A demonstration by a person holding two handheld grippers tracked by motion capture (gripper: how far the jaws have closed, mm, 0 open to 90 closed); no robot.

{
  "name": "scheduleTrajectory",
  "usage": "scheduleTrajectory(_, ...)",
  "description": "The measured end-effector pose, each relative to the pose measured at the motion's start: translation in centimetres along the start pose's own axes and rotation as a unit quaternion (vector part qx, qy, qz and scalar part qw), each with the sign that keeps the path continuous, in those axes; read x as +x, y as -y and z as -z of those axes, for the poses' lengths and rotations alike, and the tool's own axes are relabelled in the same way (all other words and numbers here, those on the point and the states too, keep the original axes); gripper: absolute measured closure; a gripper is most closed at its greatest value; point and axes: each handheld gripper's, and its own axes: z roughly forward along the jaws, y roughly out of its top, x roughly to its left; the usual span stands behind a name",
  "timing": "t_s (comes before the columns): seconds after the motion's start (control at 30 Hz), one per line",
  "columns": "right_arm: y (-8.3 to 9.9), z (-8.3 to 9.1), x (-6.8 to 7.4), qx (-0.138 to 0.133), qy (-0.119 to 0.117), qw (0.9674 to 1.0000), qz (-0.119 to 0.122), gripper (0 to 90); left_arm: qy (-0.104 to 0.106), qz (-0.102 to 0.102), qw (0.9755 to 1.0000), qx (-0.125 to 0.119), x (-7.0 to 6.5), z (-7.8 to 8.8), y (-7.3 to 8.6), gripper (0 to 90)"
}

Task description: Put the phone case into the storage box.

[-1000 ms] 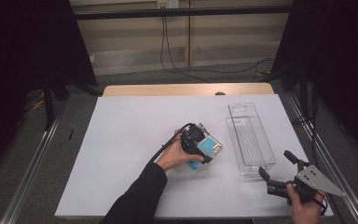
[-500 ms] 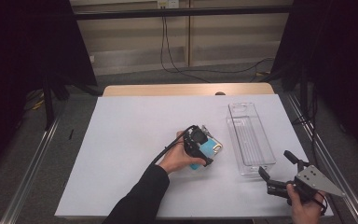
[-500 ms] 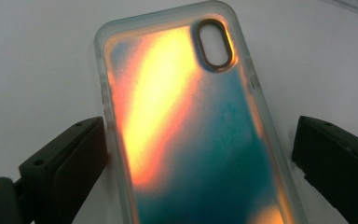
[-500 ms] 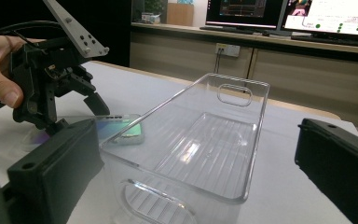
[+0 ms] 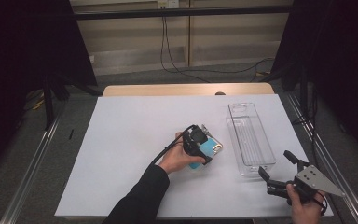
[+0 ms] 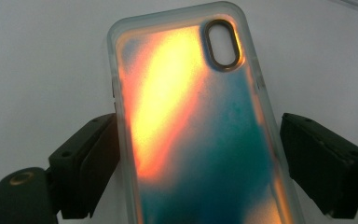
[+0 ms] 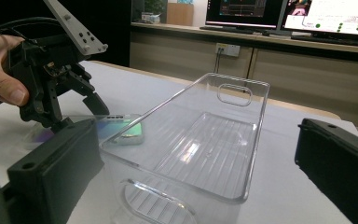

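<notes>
My left gripper (image 5: 204, 148) straddles the phone case (image 6: 200, 135) lying flat on the white table (image 5: 130, 140), its jaws just closing with a gap on one side, while my right gripper (image 5: 280, 171) stands spread beside the clear bin (image 5: 250, 135).

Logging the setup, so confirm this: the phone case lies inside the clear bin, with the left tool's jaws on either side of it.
Wrong about the place. The phone case lies on the white table beside the clear bin, as the high view shows. The left tool does straddle it.
</notes>
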Motion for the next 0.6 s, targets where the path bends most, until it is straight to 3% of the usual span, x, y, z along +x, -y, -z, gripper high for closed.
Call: scheduleTrajectory(0.6,0.02,0.02,-0.04,0.000,0.001,1.0000,0.001,0.0,0.001,-0.006,1.0000,-0.002,0.11,0.40,0.25,16.8)
